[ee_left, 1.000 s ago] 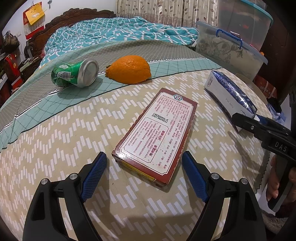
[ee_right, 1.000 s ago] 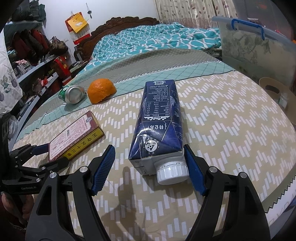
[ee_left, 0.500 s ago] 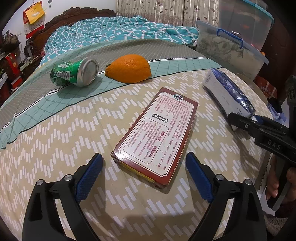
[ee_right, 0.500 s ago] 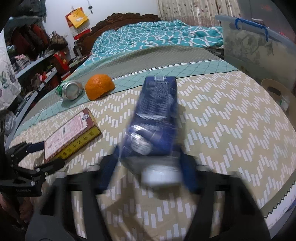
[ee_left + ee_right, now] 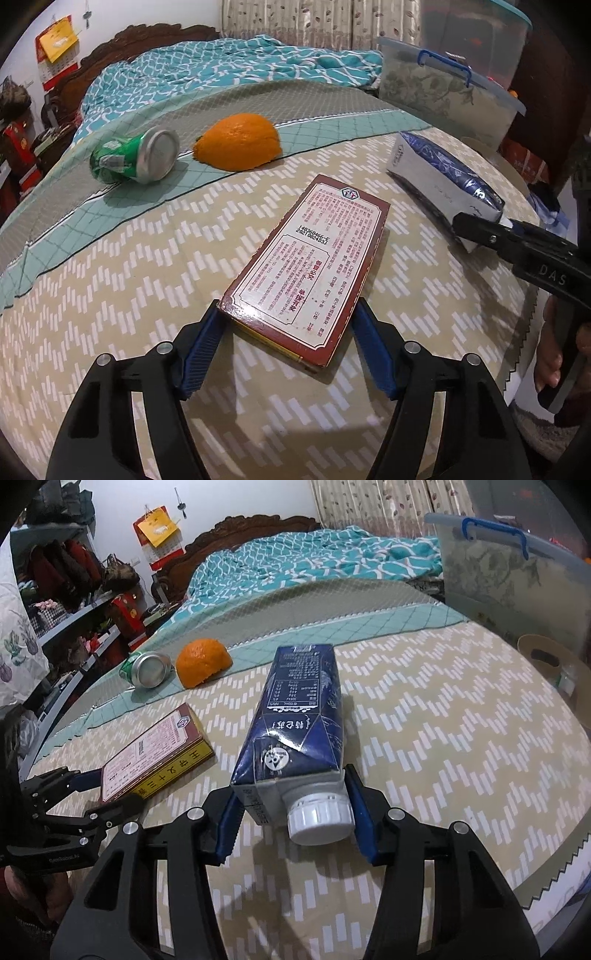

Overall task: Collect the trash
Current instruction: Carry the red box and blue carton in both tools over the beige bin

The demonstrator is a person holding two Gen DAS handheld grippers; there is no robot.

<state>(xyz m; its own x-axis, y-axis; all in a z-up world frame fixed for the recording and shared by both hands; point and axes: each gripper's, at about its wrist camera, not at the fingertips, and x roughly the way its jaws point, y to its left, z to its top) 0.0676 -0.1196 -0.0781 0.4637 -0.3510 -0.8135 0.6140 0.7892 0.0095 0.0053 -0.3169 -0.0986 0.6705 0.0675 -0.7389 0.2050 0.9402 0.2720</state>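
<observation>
Cardboard first: in the left wrist view the flat maroon-bordered printed cardboard box (image 5: 308, 267) lies near the front of the chevron-patterned beige bedspread (image 5: 110, 295), and the left gripper (image 5: 287, 349) is clamped on its near short end, blue pads (image 5: 201, 354) pressed to both long edges. The box is probably light and stiff but thin-walled, so an edge pinch suits it and a hard squeeze could buckle it; the far end may droop on lift. Behind it, well apart, sit a dented green aluminium drink can (image 5: 135, 160) on its side and, just beside that, a half orange peel (image 5: 238, 142); both likely light, the can round and prone to roll, the peel soft. In the right wrist view the dark blue gable-top drink carton (image 5: 295, 722) lies lengthwise on the same spread, white screw cap (image 5: 319, 818) toward the camera, and the right gripper (image 5: 293, 818) is closed on its cap end, pads on both side walls. The coated carton looks slick and compliant; if it is empty the walls will cave, so gripping by the stiffer folded cap end looks sensible. Contents and weight cannot be told.
</observation>
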